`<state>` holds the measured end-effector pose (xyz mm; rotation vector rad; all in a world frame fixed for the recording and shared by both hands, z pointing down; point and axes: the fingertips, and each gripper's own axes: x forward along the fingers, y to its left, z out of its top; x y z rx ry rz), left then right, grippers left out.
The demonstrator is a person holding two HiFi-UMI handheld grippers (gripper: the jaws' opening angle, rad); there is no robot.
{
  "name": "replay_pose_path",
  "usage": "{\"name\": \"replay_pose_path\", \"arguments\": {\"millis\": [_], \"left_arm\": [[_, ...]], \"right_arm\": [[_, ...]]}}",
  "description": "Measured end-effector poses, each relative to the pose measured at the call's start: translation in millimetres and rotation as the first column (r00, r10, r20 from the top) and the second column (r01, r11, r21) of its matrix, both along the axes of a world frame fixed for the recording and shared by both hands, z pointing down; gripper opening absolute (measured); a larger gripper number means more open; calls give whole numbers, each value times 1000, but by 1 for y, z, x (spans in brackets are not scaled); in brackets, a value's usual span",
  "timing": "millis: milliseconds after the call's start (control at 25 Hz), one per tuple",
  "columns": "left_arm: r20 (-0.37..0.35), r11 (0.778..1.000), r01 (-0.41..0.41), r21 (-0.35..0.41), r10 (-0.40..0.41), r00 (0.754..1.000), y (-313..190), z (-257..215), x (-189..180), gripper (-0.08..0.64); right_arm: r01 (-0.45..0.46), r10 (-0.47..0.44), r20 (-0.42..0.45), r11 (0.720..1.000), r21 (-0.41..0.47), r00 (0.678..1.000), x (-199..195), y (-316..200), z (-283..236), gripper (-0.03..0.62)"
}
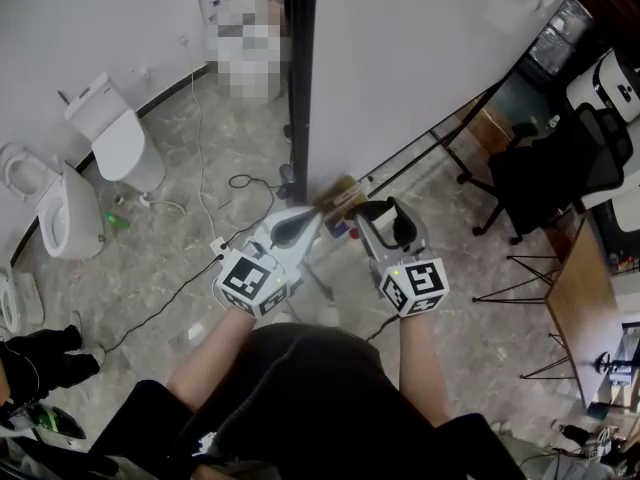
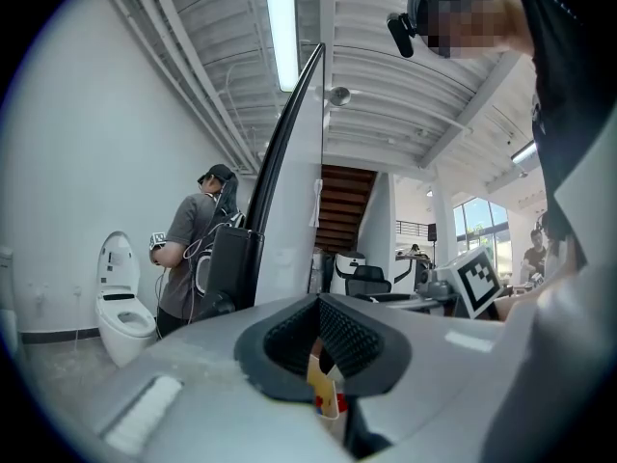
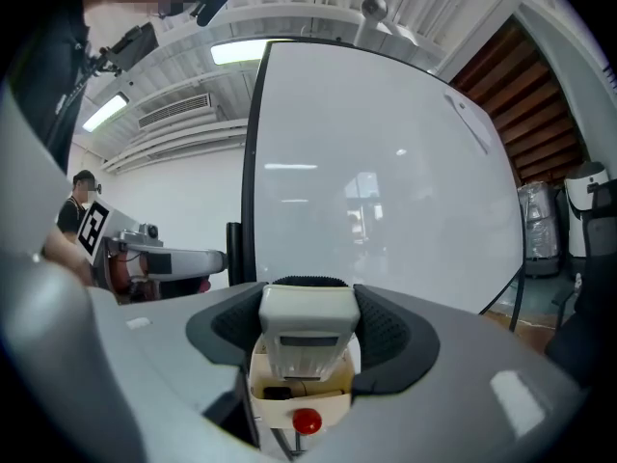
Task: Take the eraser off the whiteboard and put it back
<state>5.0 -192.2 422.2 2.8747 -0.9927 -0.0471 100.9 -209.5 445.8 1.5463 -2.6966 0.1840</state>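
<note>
My right gripper (image 3: 308, 307) is shut on the eraser (image 3: 308, 336), a pale grey-white block that fills the gap between its black pads. It hangs just in front of the whiteboard (image 3: 386, 162) and above a cream marker tray (image 3: 299, 398) that carries a red knob. In the head view the right gripper (image 1: 375, 208) points at the whiteboard (image 1: 420, 58) near its lower left corner, beside the tray (image 1: 342, 196). My left gripper (image 1: 300, 223) sits close by on the left. Its jaws meet at the tips with nothing between them, and the left gripper (image 2: 320, 307) faces the board's dark edge (image 2: 289, 152).
Two white toilets (image 1: 115, 133) (image 1: 60, 208) stand on the floor at the left, with cables (image 1: 200, 258) trailing past them. A black office chair (image 1: 560, 168) and a wooden table (image 1: 580, 298) are on the right. Another person (image 2: 193, 249) stands beyond the board next to a toilet (image 2: 120, 302).
</note>
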Motion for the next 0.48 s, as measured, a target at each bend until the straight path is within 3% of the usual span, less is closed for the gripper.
{"name": "replay_pose_path", "arguments": {"millis": [480], "left_arm": [[-5, 999, 42, -12, -42, 999, -4, 2, -4, 5]], "right_arm": [[9, -11, -23, 998, -58, 1000, -2, -17, 33, 284]]}}
